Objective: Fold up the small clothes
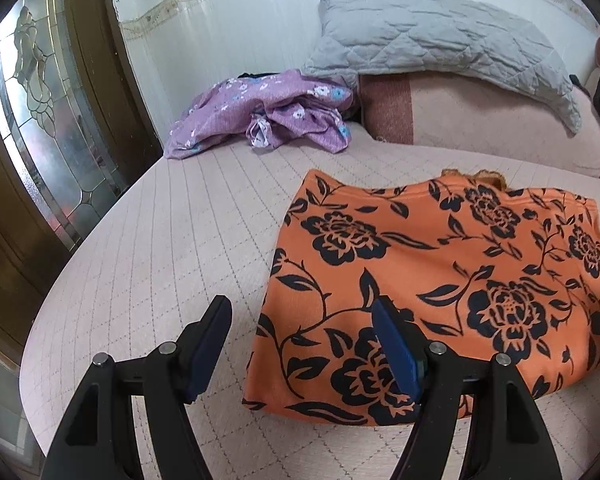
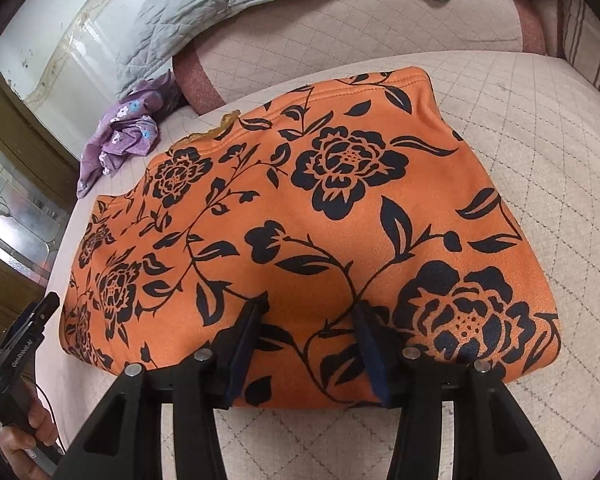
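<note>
Quilted pink bedding covers the bed, with a glazed wooden door at the far left and a pale tiled wall behind. Against that wall lies a crumpled purple flowered garment, not yet folded, and to its right a grey quilted pillow rests on a pink bolster.

Nearer, the left tool hangs with its jaws wide apart and nothing between them; its right finger shows over the left edge of the orange flowered garment, while its left finger is over bare bedding. Whether that right finger touches the cloth cannot be told. The orange garment lies flat in the middle of the bed as a broad folded panel, a scrap of lace trim peeking out at its far edge.

The right tool is over the garment's near edge, jaws about half open, fingers straddling a strip of cloth. The pads do not seem to pinch it, so it holds nothing.

The step in hand looks like taking the near edge for another fold. To do it well, each tool should probably take every layer at the hem, not just the top one, or the panel will peel apart when lifted. The left tool needs to shift right onto the corner first. Both ends should then rise together and travel evenly, so the crease lands straight and the lace stays tucked inside.
</note>
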